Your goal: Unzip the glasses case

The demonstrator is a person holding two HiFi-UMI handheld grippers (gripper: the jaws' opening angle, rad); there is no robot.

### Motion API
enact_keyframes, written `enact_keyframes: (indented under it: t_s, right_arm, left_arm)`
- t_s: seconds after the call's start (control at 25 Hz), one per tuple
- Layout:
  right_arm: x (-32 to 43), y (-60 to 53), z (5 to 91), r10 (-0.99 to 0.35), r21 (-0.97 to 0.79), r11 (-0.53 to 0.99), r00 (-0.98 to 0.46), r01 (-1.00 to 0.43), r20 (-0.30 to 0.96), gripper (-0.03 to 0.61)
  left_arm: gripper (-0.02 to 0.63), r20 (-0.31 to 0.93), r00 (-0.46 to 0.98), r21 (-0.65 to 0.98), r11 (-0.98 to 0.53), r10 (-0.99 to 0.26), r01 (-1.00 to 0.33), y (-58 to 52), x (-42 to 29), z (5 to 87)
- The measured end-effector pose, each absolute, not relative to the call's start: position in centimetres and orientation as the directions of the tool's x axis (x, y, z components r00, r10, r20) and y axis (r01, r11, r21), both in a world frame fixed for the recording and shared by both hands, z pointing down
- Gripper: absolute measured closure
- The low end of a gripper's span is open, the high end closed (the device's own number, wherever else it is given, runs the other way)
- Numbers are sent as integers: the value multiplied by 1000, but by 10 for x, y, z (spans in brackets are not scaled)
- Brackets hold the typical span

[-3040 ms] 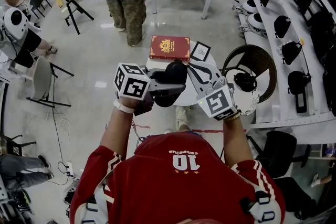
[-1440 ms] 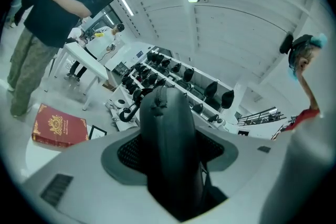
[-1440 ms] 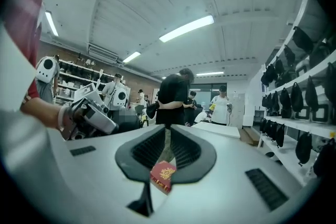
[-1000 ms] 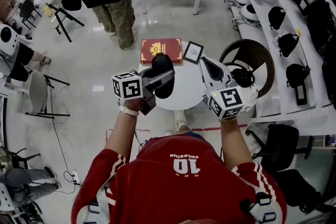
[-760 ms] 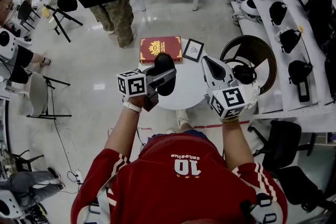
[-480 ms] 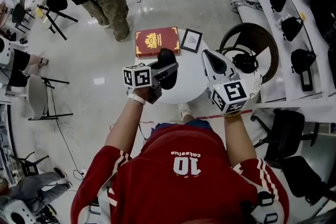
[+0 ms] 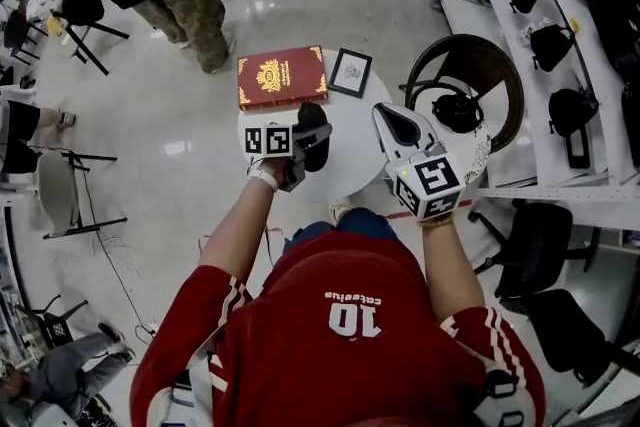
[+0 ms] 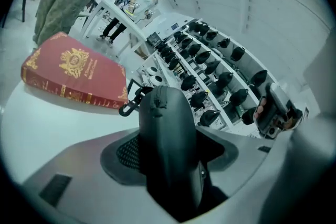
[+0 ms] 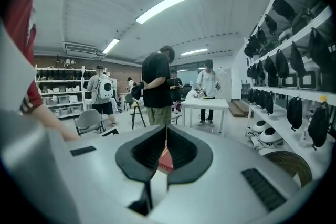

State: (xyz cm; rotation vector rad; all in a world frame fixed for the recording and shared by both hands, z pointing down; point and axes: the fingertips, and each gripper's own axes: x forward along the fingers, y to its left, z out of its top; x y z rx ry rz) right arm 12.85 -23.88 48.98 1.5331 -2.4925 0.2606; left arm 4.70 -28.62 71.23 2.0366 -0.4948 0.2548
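My left gripper (image 7: 308, 141) is clamped round the glasses case (image 8: 167, 134), holding it over the table (image 7: 352, 165) short of the red book (image 7: 281, 80); I judge it light, stiff-shelled and slick, so my closed, empty right gripper (image 9: 167, 140) should pinch at the zipper (image 8: 154, 103) on its far end.

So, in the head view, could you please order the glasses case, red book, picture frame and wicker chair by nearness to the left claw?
1. Glasses case, gripped in the left claw.
2. Red book, just beyond it.
3. Picture frame, right of the book.
4. Wicker chair, far right.
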Motion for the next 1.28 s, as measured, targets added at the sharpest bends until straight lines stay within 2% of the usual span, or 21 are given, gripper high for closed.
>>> enact_keyframes:
  t_s: [0.6, 1.04, 1.28]
  right_arm:
    - [167, -290, 533, -851, -72, 418, -419, -905, 316, 557]
    - [170, -300, 549, -847, -92, 412, -418, -907, 329, 557]
    - [160, -298, 548, -838, -88, 431, -434, -898, 331, 557]
  left_arm:
    - [337, 515, 837, 774, -320, -183, -546, -324, 64, 826]
    - [334, 531, 819, 729, -375, -218, -572, -335, 59, 846]
    - [294, 587, 781, 693, -367, -213, -621, -334, 41, 849]
